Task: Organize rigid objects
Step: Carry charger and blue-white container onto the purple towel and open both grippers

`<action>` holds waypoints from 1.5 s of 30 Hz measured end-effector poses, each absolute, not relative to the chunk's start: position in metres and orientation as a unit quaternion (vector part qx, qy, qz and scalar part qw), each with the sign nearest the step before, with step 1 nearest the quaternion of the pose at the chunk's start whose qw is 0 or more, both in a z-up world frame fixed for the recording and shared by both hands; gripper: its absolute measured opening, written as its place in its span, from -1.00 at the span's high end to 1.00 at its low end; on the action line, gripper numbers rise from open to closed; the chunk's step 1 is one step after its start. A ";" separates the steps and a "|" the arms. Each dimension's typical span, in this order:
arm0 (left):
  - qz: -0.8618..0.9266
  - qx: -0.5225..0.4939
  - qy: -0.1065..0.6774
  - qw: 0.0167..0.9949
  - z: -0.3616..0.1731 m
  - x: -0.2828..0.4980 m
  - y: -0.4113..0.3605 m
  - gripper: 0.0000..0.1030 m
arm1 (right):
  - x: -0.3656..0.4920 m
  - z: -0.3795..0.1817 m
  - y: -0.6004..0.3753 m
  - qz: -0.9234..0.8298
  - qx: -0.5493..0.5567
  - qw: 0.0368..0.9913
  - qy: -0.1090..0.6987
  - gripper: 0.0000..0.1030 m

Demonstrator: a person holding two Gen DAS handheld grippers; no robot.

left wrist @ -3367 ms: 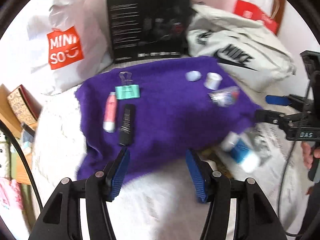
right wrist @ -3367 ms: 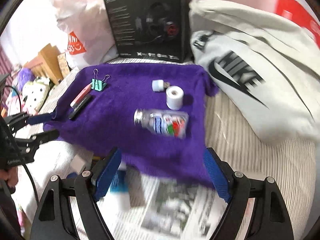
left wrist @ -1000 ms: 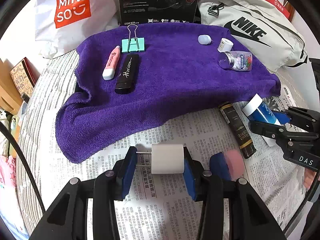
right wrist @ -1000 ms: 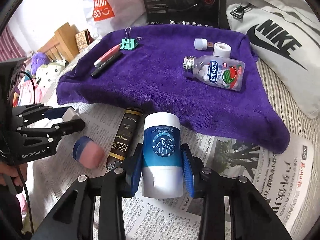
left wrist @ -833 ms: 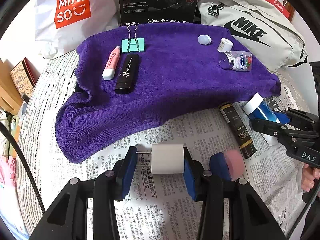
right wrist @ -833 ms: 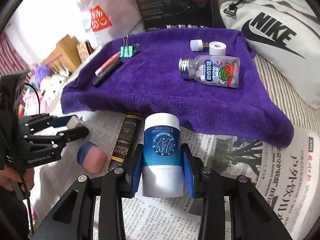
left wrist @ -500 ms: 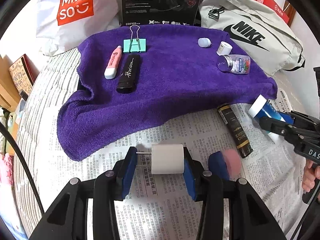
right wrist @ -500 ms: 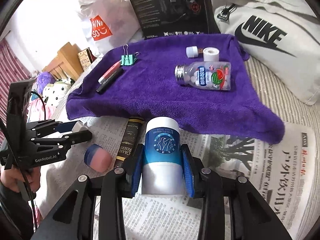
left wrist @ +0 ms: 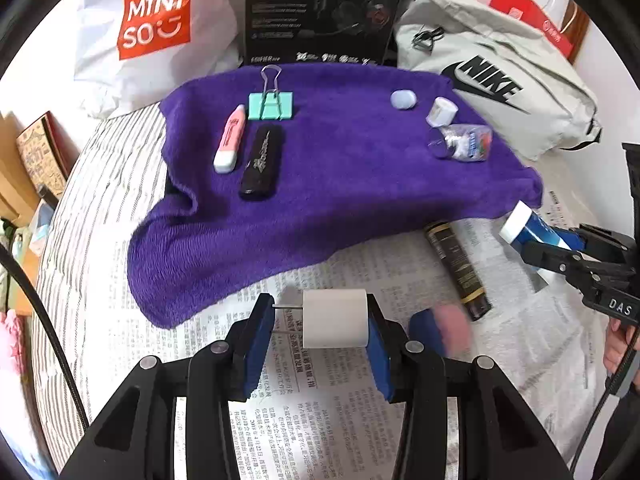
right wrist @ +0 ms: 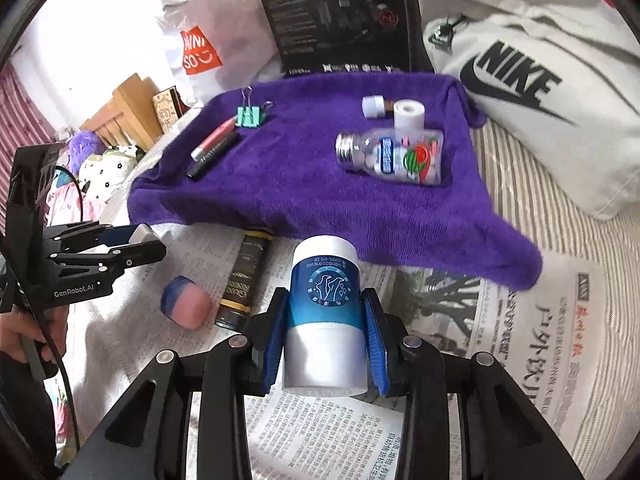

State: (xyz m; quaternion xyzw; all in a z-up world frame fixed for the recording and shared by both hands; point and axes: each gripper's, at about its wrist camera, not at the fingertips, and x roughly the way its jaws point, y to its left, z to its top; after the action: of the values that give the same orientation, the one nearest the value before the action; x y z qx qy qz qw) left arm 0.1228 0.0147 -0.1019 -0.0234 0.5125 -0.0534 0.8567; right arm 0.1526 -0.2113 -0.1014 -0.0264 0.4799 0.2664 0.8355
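Observation:
My left gripper (left wrist: 320,325) is shut on a white plug block (left wrist: 334,324) with metal prongs, held above the newspaper (left wrist: 328,408). My right gripper (right wrist: 325,320) is shut on a blue-and-white bottle (right wrist: 324,300), near the front edge of the purple towel (right wrist: 296,188). The towel (left wrist: 360,188) carries a pink highlighter (left wrist: 230,138), a black case (left wrist: 260,162), a green binder clip (left wrist: 271,106), a small pale cap (left wrist: 403,100), a white roll (left wrist: 441,111) and a clear candy bottle (left wrist: 462,145). A black tube (left wrist: 458,264) and a pink-and-blue piece (left wrist: 442,324) lie on the newspaper.
Behind the towel stand a white Miniso bag (left wrist: 152,28), a black headset box (left wrist: 324,12) and a grey Nike bag (left wrist: 492,80). Striped bedding (left wrist: 96,208) lies to the left, with wooden furniture (right wrist: 124,116) beyond. A hand (right wrist: 24,332) holds the left gripper's handle.
Both grippers were open 3.4 s ago and now hold the plug block and the bottle. Over the last second both have risen and drawn back a little from the towel.

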 end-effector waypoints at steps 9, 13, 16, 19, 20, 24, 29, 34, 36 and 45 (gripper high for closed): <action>-0.064 -0.032 0.496 0.865 -0.080 0.125 0.020 0.20 | 0.162 -0.077 -0.204 0.281 -0.055 0.841 0.458 0.29; -0.067 -0.035 0.491 0.868 -0.073 0.128 0.024 0.20 | 0.168 -0.073 -0.201 0.290 -0.055 0.839 0.457 0.29; -0.066 -0.033 0.488 0.870 -0.068 0.131 0.027 0.20 | 0.172 -0.072 -0.200 0.292 -0.053 0.838 0.458 0.29; -0.066 -0.030 0.485 0.871 -0.064 0.136 0.029 0.20 | 0.179 -0.070 -0.198 0.296 -0.055 0.837 0.457 0.29; -0.064 -0.029 0.484 0.872 -0.063 0.139 0.030 0.20 | 0.181 -0.069 -0.198 0.297 -0.056 0.837 0.457 0.29; -0.064 -0.031 0.482 0.873 -0.060 0.146 0.034 0.20 | 0.197 -0.066 -0.196 0.302 -0.061 0.833 0.459 0.29; -0.064 -0.035 0.485 0.872 -0.063 0.156 0.038 0.20 | 0.219 -0.070 -0.184 0.312 -0.078 0.824 0.466 0.29; -0.064 -0.041 0.488 0.869 -0.068 0.166 0.043 0.20 | 0.234 -0.081 -0.171 0.317 -0.108 0.812 0.477 0.29; -0.063 -0.039 0.491 0.868 -0.070 0.172 0.044 0.20 | 0.238 -0.086 -0.168 0.321 -0.116 0.807 0.481 0.29; -0.064 -0.033 0.502 0.862 -0.079 0.202 0.043 0.20 | 0.253 -0.096 -0.160 0.336 -0.131 0.797 0.484 0.29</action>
State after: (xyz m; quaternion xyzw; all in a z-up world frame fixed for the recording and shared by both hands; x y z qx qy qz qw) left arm 0.2019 0.0435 -0.0785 -0.0332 0.5016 -0.0642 0.8621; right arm 0.2528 -0.1603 -0.0956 -0.1307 0.4840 0.3362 0.7973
